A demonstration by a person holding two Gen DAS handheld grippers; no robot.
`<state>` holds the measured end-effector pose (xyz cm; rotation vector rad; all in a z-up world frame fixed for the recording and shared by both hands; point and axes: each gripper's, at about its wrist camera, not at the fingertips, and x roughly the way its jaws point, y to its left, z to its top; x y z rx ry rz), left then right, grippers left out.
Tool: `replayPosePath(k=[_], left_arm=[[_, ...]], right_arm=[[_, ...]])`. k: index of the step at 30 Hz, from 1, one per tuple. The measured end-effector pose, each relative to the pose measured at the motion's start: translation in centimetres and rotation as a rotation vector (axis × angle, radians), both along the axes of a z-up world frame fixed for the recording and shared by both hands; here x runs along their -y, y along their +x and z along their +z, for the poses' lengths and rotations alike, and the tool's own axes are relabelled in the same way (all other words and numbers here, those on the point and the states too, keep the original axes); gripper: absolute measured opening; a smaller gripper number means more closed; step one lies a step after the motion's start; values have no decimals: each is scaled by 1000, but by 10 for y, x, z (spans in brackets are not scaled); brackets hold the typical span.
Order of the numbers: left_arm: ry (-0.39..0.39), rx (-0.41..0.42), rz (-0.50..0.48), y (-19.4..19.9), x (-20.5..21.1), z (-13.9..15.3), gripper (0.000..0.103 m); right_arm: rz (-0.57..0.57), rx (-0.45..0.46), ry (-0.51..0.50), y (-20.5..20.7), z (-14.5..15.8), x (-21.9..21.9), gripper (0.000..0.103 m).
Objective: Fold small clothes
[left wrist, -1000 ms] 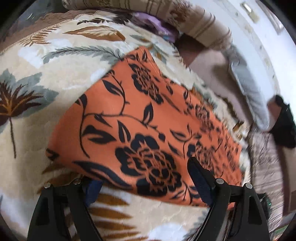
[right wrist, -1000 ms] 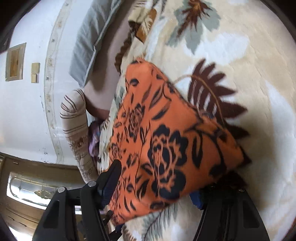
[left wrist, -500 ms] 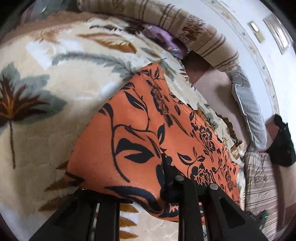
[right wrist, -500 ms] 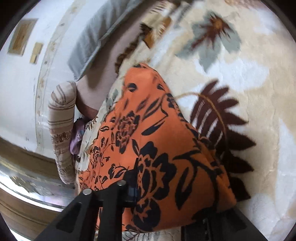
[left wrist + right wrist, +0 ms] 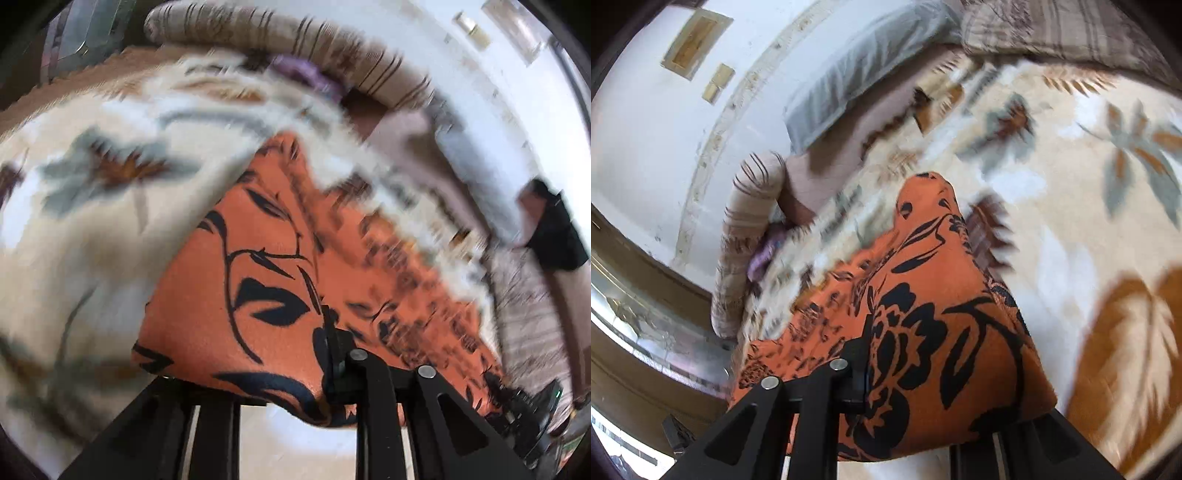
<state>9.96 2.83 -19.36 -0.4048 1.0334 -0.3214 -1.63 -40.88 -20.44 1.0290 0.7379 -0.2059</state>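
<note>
An orange cloth with black flowers [image 5: 258, 258] lies on a cream leaf-print blanket [image 5: 92, 240], and its near edge is raised off the blanket. My left gripper [image 5: 258, 373] pinches that edge at one corner; its jaws are opening slightly with the cloth still between them. One left finger [image 5: 334, 362] shows on top, while the other is hidden under the fabric. In the right wrist view, the same cloth [image 5: 923, 295] drapes over my right gripper [image 5: 934, 398], which is shut on the other near corner. The blanket [image 5: 1071, 221] spreads out beyond it.
A striped bolster [image 5: 277, 33] and a purple garment [image 5: 306, 74] lie at the blanket's far edge. A grey pillow [image 5: 857, 74] rests against the white wall. A black object [image 5: 557, 236] sits at the right.
Both grippers went from open around the cloth's near edge to closed on it. They have lifted that edge and moved, so the views are now blurred.
</note>
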Motion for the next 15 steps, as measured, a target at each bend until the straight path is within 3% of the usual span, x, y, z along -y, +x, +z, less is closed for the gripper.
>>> replayPosePath(k=[2,3,5,7,10,13,15], left_arm=[[-28,-82,12,-3,-13,-15,31],[-63,-94,30,-5,-21,-14,33],[-79,-87,57,-10,-36,-2,34],[-53,-44,60,-18,-46,13,34],[70,50,69,-31,-50,39,36],[179,167,79,-34,-42,67,48],[226,261,73,-35,-32,84,60]], right_arm=[[-4,-101,65,4,-18,3,23],[-13,-118,131,4,-25,11,25],[-37,-102,170,-2,-21,21,25],[-49,-75,158,-11,-8,32,26],[-99,-74,120,-26,7,47,26],[-203,-88,48,-45,21,65,31],[-265,-37,-32,-57,36,71,31]])
